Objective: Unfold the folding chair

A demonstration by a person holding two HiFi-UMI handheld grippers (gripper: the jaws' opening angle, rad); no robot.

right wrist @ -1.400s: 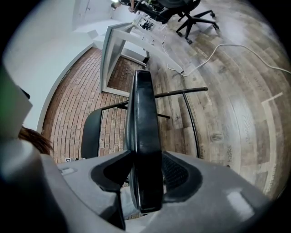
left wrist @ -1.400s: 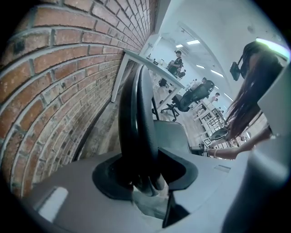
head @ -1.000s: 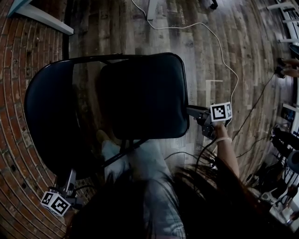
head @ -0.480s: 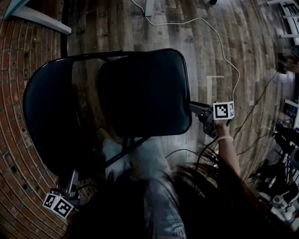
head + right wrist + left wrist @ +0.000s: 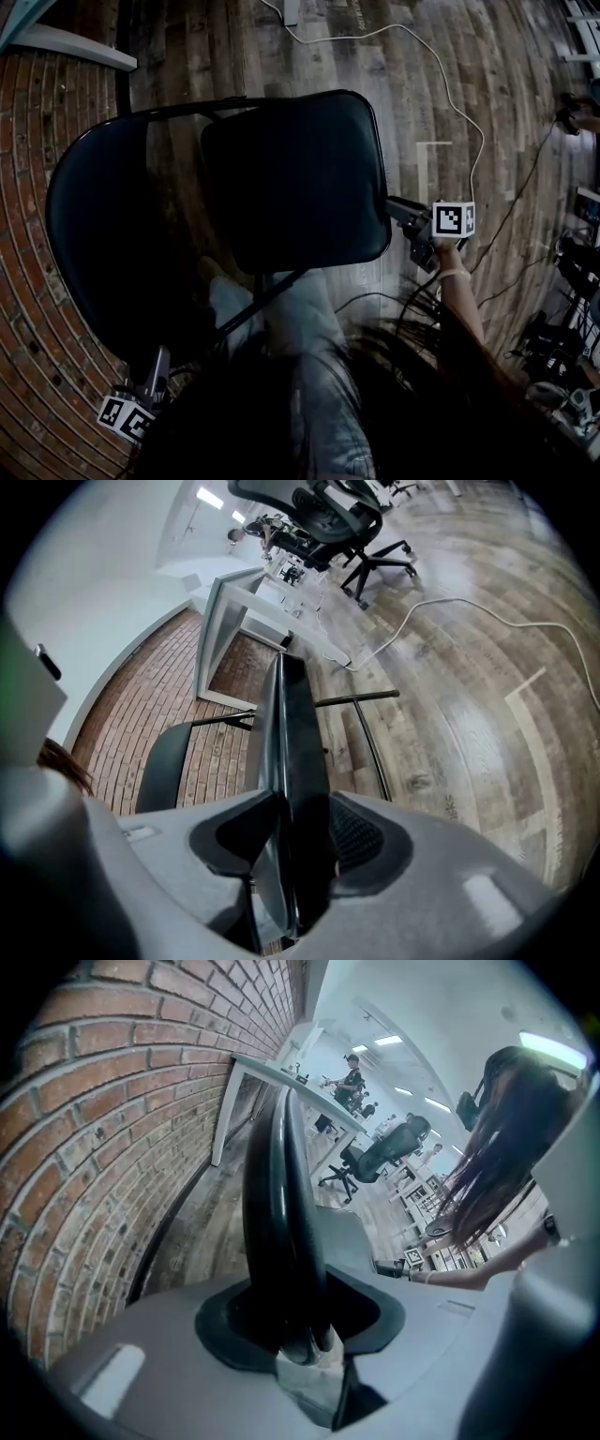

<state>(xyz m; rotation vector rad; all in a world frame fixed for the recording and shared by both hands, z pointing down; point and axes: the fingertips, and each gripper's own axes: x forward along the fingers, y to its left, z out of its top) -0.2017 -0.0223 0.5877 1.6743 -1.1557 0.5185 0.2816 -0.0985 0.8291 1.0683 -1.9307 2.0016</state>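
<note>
The black folding chair stands below me, partly spread: its padded seat (image 5: pixel 295 183) faces up, and its backrest (image 5: pixel 98 234) is to the left, over the brick. My left gripper (image 5: pixel 160 356) at the lower left has the backrest's lower rim (image 5: pixel 277 1194) between its jaws, which are closing on it. At the seat's right edge is my right gripper (image 5: pixel 394 208), its jaws also closing with the seat's edge (image 5: pixel 295 752) between them. The pads of both touch the chair. In the right gripper view the backrest (image 5: pixel 164 761) shows at the left.
The chair's thin black frame tubes (image 5: pixel 187 110) run along the top. A person's legs (image 5: pixel 281 328) and dark hair fill the bottom. A white cable (image 5: pixel 441 84) crosses the wood floor. A white table leg (image 5: pixel 70 47) stands upper left. Dark cables (image 5: pixel 525 187) lie at right.
The seat and my right gripper have drifted a little to the right and up in the head view. My left gripper has slid to the right and lower along the backrest's rim.
</note>
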